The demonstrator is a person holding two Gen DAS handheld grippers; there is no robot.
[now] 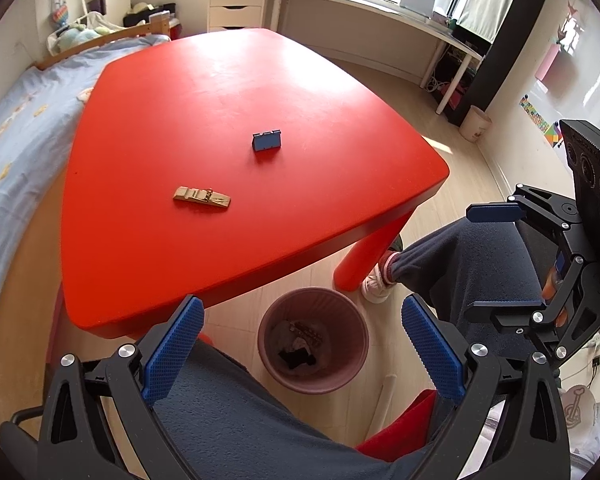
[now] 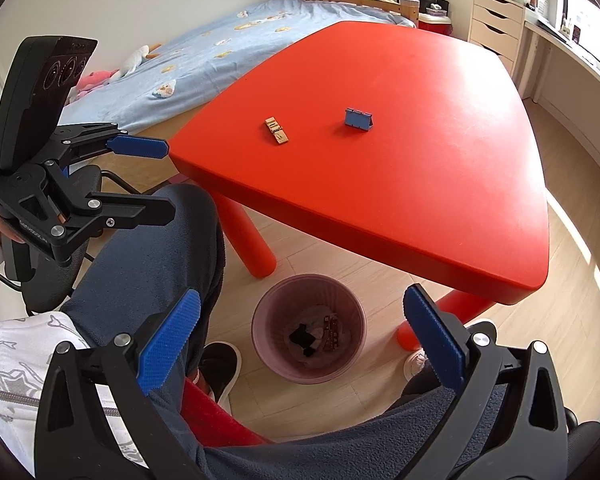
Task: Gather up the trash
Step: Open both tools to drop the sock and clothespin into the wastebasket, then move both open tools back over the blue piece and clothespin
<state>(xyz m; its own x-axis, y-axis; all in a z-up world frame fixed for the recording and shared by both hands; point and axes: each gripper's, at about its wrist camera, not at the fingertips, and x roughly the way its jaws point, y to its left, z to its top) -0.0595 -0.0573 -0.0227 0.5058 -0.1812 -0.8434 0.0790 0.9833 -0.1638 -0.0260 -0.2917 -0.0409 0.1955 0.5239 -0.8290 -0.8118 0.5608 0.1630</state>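
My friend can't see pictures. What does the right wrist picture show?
The open right gripper hangs over a pink bin with scraps inside, on the floor by a red table. On the table lie a tan piece and a small blue piece. The left gripper is open too.

bin contents: too small to tell | counter far legs: hidden | tan piece print: unreadable
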